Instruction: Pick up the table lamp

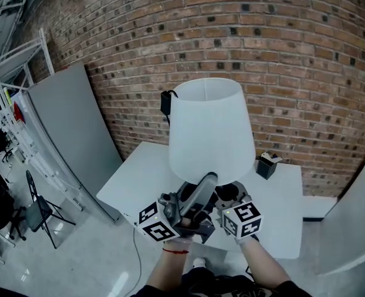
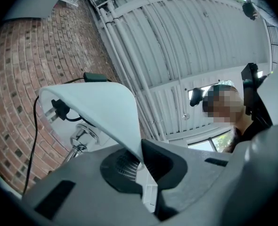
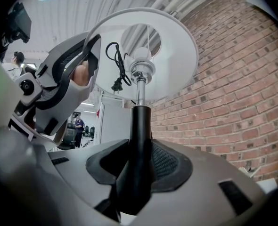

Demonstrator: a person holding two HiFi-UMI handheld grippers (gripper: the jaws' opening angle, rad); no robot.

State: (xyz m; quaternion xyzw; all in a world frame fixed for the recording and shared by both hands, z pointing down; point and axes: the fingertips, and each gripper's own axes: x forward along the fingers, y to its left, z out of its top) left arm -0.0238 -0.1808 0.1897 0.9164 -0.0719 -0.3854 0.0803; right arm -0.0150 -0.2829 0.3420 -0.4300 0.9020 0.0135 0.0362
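The table lamp has a white cone shade (image 1: pixel 210 129) and a black stem (image 3: pixel 140 135) with a chrome socket (image 3: pixel 140 74). It stands over the white table (image 1: pixel 139 178), and its foot is mostly hidden behind the grippers. My left gripper (image 1: pixel 202 190) reaches up from below and is shut on the shade's lower rim (image 2: pixel 129 140). My right gripper (image 1: pixel 229 204) sits just right of it, shut on the stem (image 3: pixel 138 173). The lamp's black cord and plug (image 3: pixel 116 67) hang loose inside the shade (image 3: pixel 176 51). The left gripper (image 3: pixel 68 79) shows at the shade's edge in the right gripper view.
A brick wall (image 1: pixel 294 54) backs the table. A small black box (image 1: pixel 266 164) sits at the table's far right. A black adapter (image 1: pixel 166 103) hangs on the wall behind the shade. A grey panel (image 1: pixel 77 135) and a folding chair (image 1: pixel 40 209) stand to the left.
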